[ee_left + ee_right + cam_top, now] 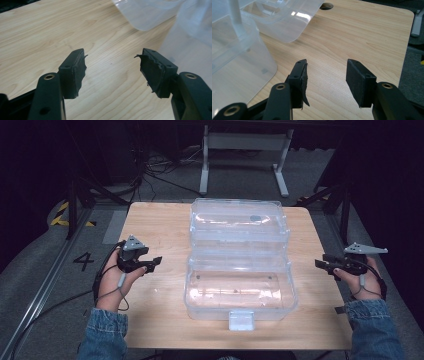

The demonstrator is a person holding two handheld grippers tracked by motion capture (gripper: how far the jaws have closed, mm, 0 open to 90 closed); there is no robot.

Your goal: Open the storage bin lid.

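The worktop (160,225) is a pale wood board, and in the middle of it sits the big clear plastic box (241,287), lid (239,222) thrown back flat behind it and a small white latch (241,320) hanging off the near edge. The box looks empty from above.

Both hands flank it now. The left gripper (152,264) hangs just beside the box's left wall, jaws parted a fair way with nothing between them. The right gripper (321,265) hovers off the right wall, a little further out, jaws spread wide and likewise empty. Neither touches the plastic.

I'd call this the approach: both grippers lined up at the box's sides, no hold taken yet. My guess is the next move is either closing the lid or taking the box by its walls; either calls for a gripper to travel inward and bite on a thin, slippery rim, so a square, careful line-up matters.

The high view gives the whole layout and the latch. The left gripper view shows the ragged, torn pads (151,72) close up, with a rounded box corner (145,15) ahead. The right gripper view (325,80) catches a round hole (326,6) in the worktop beyond the lid's corner.
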